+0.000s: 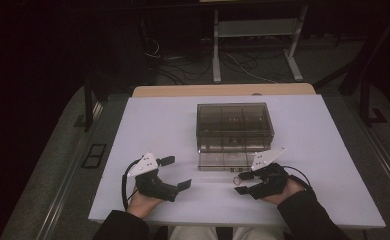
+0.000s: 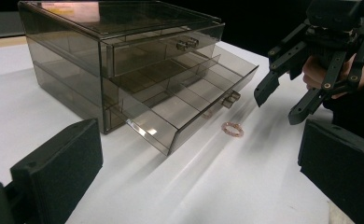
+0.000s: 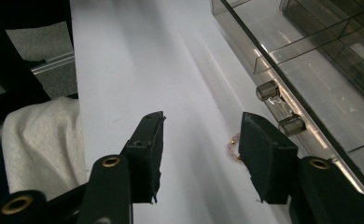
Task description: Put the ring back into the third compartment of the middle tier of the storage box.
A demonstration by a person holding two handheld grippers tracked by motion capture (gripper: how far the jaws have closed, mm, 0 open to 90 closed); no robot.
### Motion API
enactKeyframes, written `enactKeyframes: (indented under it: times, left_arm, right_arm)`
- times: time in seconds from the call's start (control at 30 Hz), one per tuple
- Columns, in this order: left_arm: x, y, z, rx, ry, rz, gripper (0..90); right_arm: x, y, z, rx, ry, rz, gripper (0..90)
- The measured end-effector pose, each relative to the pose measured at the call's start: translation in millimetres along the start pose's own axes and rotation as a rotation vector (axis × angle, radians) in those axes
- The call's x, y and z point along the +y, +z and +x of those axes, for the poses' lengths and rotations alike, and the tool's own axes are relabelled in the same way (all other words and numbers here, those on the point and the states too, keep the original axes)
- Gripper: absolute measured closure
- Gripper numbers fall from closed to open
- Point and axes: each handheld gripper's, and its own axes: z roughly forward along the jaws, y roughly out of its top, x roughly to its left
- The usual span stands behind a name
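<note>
1. White desk, dark room behind.
2. Right hand-held gripper spread, empty, hovering beside a small pink ring.
3. Left hand-held gripper spread, idle.
4. Ring lies on desk just before the smoked drawer box's open bottom drawer.
5. Likely pre-grasp; next: straddle ring, close gently.

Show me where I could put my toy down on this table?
Bare white table lies left of the drawer box, and more to its right. It's crowded in front of the open drawer, where the ring lies by the right tool.
</note>
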Motion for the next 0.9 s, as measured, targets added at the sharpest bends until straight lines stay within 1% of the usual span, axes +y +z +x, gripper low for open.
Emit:
enactKeyframes:
  times: [0.23, 0.47, 0.53, 0.63, 0.67, 0.73, 0.8, 0.87, 0.9]
  left_arm:
    - [0.1, 0.3, -0.3, -0.002, 0.0, 0.002, 0.0]
    - [0.0, 0.5, -0.4, -0.003, 0.001, 0.004, 0.0]
    - [0.0, 0.5, -0.4, -0.002, 0.001, 0.005, 0.0]
    - [0.0, 0.5, -0.4, -0.002, 0.001, 0.004, 0.0]
    - [0.0, 0.5, -0.5, -0.002, 0.001, 0.004, 0.0]
    - [0.0, 0.6, -0.5, -0.003, 0.001, 0.007, 0.0]
    - [0.0, 0.6, -0.8, -0.002, 0.0, 0.005, 0.0]
    - [0.1, 0.6, -0.6, -0.002, 0.0, 0.005, 0.0]
    - [0.0, 0.6, -0.6, -0.002, 0.001, 0.005, 0.0]
  right_arm:
    - [-0.8, 6.1, 0.4, -0.008, -0.005, 0.02, 48.6]
    - [-1.7, 11.5, -0.2, -0.015, -0.017, 0.029, 48.3]
    - [-1.6, 13.2, 0.3, -0.015, -0.013, 0.034, 48.0]
    - [-1.7, 15.2, -0.7, -0.024, -0.038, 0.045, 47.5]
    - [-1.5, 15.9, -0.1, -0.019, -0.03, 0.045, 47.4]
    - [-1.7, 17.4, -1.2, -0.023, -0.04, 0.053, 47.1]
    - [-1.7, 19.2, -1.1, -0.021, -0.031, 0.057, 46.9]
    - [-1.9, 20.5, -2.4, -0.024, -0.042, 0.061, 46.9]
    - [-1.7, 21.2, -2.0, -0.023, -0.035, 0.061, 46.8]
